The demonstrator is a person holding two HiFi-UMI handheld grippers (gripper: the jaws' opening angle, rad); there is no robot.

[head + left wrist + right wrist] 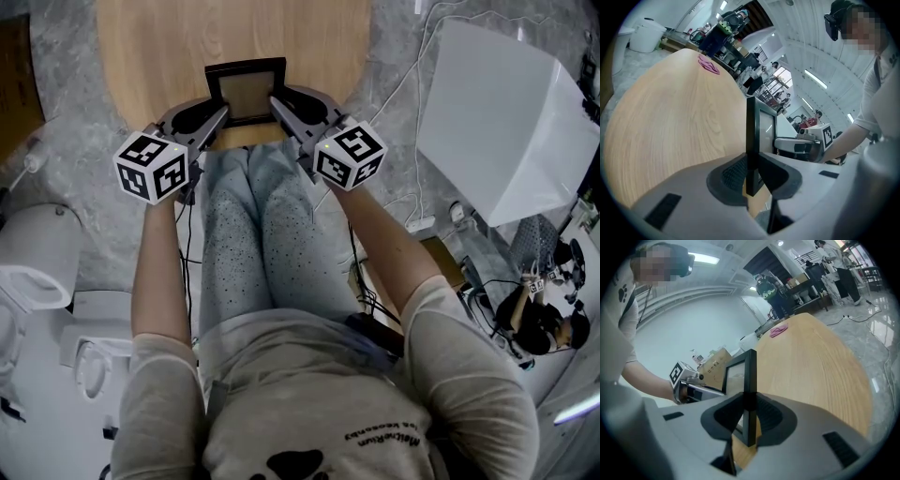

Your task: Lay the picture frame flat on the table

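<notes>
A black picture frame [247, 92] with a brownish inside stands on edge over the near rim of the round wooden table [150, 56], its face turned toward me. My left gripper [217, 117] is shut on its left side bar, and my right gripper [277, 105] is shut on its right side bar. In the left gripper view the frame [751, 136] appears edge-on between the dark pads of the left gripper [751, 176]. The right gripper view shows the same: the frame [749, 376] pinched by the right gripper [749, 416]. I cannot tell if its lower edge touches the table.
A small pink object [708, 64] lies at the table's far side. My knees [253, 216] sit just below the frame. A large white board [506, 122] stands at the right, white equipment [37, 262] at the left, cables [412, 84] run over the grey floor.
</notes>
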